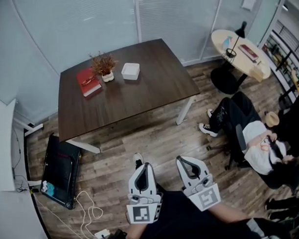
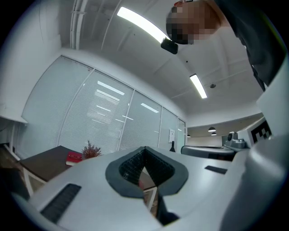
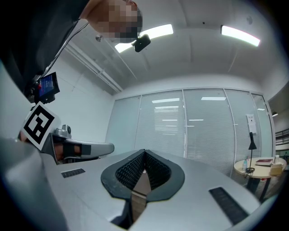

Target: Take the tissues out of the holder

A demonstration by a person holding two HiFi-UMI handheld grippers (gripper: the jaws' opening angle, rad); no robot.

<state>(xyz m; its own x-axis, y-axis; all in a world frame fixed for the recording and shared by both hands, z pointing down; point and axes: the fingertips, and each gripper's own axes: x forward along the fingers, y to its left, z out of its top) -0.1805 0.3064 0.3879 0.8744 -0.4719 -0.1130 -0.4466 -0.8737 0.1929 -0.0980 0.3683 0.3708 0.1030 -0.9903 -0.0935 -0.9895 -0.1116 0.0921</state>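
sitting on table [image 1: 153, 89], tissue holder [image 1: 130, 71], well beyond l gripper [image 1: 145, 165], r gripper [image 1: 181, 159] jaws

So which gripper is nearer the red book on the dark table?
Left. In the head view the left gripper is off the table's near edge, a little right of the red book; the right gripper is beside it, further right.

A dark table [image 1: 148, 89] bears a red book [image 1: 88, 82], potted plant [image 1: 104, 65], white holder [image 1: 130, 71].

Open floor [image 1: 150, 141] before the table [image 1: 153, 92], its top bare right of the tissue holder [image 1: 130, 71], plant [image 1: 103, 64] close on the left.
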